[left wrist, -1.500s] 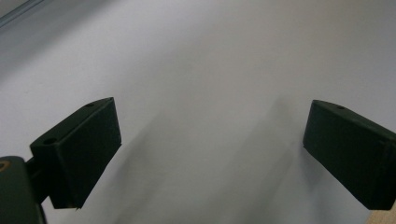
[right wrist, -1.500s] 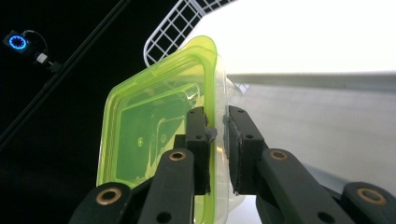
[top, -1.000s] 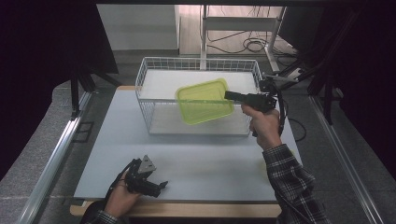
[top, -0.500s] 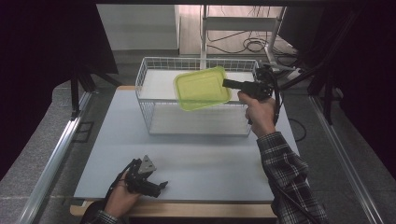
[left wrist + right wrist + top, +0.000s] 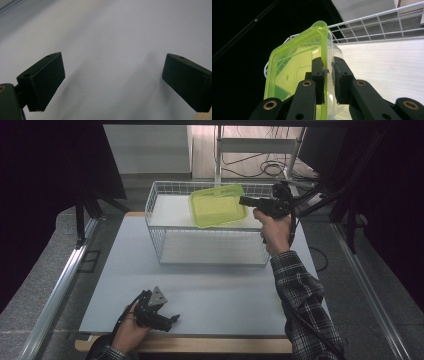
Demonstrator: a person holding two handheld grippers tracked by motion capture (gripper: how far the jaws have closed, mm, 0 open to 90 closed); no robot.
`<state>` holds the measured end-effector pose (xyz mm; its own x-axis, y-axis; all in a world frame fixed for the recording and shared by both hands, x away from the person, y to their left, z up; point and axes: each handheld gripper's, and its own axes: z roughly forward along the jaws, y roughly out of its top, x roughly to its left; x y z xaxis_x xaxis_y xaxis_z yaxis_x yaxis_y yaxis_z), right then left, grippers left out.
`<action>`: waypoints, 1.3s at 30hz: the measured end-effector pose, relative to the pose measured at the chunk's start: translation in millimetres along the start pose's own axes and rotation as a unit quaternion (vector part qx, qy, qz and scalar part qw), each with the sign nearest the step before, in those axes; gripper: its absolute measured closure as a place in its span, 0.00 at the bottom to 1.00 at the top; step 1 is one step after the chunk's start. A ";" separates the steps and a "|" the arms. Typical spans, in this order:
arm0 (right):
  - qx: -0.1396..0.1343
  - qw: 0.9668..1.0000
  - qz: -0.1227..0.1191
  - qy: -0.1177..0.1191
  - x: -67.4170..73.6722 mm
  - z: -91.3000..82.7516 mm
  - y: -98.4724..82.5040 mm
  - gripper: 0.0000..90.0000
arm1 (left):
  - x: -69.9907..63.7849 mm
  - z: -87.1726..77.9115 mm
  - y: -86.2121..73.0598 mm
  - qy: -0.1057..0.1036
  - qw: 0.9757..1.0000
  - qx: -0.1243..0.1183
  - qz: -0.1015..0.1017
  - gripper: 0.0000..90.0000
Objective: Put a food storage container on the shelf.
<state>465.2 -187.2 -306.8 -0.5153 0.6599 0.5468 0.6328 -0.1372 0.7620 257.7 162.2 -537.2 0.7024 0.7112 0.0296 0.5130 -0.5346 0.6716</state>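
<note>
A lime-green plastic container [image 5: 218,205] hangs over the white wire basket [image 5: 165,251], above its back half. My right gripper [image 5: 246,201] is shut on the container's right rim and holds it in the air. In the right gripper view the two black jaws pinch the container [image 5: 294,72] by its rim, and the basket's wire wall [image 5: 374,25] runs behind it. My left gripper [image 5: 170,320] rests low at the table's front edge, held in a hand, and points right. Its jaws stand wide apart over the bare grey tabletop [image 5: 112,50], with nothing between them.
The grey tabletop [image 5: 220,295] has a wooden front edge [image 5: 210,345]. A metal rail [image 5: 60,285] runs along the left side. Dark frame posts and cables [image 5: 270,167] stand behind the basket.
The right gripper has carried the green container up and toward the back of the basket. The left gripper has stayed put.
</note>
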 end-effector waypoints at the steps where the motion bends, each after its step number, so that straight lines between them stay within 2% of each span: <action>1: -0.001 1.000 0.000 -0.002 -0.3 0.7 0.6 0.89 | 0.0 -0.1 0.1 0.000 1.000 0.000 0.000 0.05; 13: -0.011 1.000 -0.003 -0.026 1.2 16.8 6.4 0.89 | -0.1 -0.1 0.1 -0.002 1.000 0.000 0.000 0.05; 19: -0.007 1.000 -0.007 -0.030 1.5 22.6 4.7 0.88 | -0.1 -0.1 0.0 -0.002 1.000 0.000 0.001 0.05; 20: -0.003 0.999 -0.017 -0.033 1.9 23.8 3.6 0.88 | -0.2 -0.1 0.1 -0.002 1.000 0.000 0.002 0.05; 23: 0.003 0.999 -0.021 -0.033 2.0 24.3 2.3 0.87 | -0.3 -0.1 0.1 -0.002 1.000 0.001 0.002 0.05; 26: 0.011 0.998 -0.036 -0.045 2.5 24.4 0.4 0.86 | -0.7 0.2 0.1 -0.002 1.000 0.001 0.003 0.05; 39: 0.022 0.996 -0.055 -0.066 1.9 25.9 -2.4 0.83 | -1.4 1.3 -0.1 -0.003 1.000 0.004 0.005 0.05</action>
<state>477.7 -166.5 -316.6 -0.5042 0.7608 0.4086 0.6032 -0.0283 0.7971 257.4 160.7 -538.3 0.7107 0.7028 0.0314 0.5099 -0.5454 0.6652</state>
